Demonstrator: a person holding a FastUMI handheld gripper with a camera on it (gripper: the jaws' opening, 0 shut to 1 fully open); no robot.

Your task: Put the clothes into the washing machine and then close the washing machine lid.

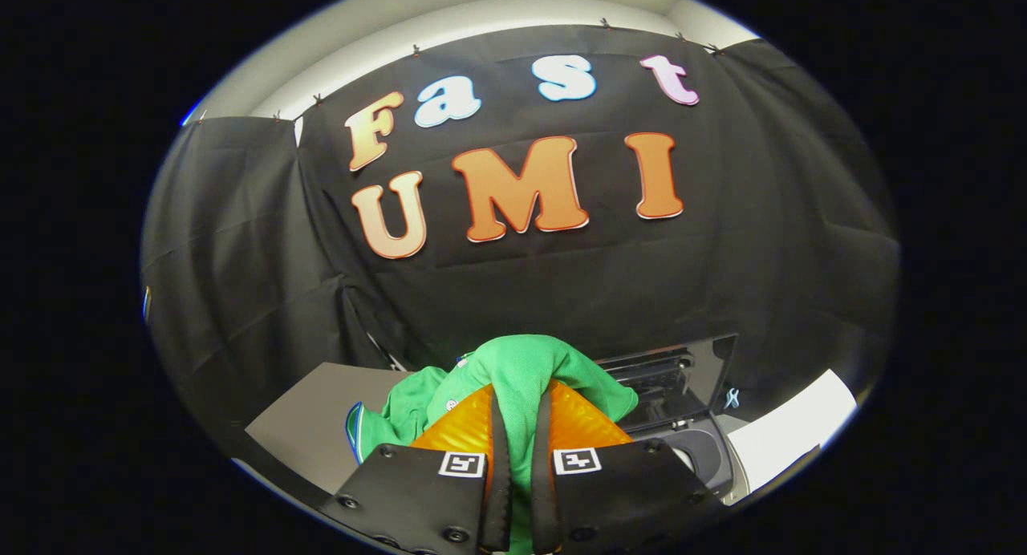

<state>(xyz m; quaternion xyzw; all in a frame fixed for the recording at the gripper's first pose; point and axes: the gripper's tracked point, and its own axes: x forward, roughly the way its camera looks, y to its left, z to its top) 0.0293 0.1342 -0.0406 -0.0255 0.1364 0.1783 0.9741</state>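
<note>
Nearest the camera in the gripper view, the claw (520, 427) was clenched on a bright green knitted garment (521, 370), both fingers (499, 467) pressing a fold of the cloth that ran down between them. The rest of the garment bunched up over and ahead of the fingertips, held clear of the surfaces beneath. A part of it hung to the left of the fingers, where a white and dark blue trimmed edge (354, 431) showed, perhaps a collar or cuff; which one could not be told.

Below and to the left of the garment lay a flat grey table (309, 427). Beyond the fingers and to their right stood the washing machine (746, 451), white-bodied with a dark top panel. Its glossy black lid (682, 374) was raised, standing nearly upright behind the opening. Part of the dark rounded opening (690, 447) showed just past the right finger, below the lid. The garment was ahead of and slightly left of that opening, not inside it. Black cloth hung as the booth wall (241, 282) behind everything.
</note>
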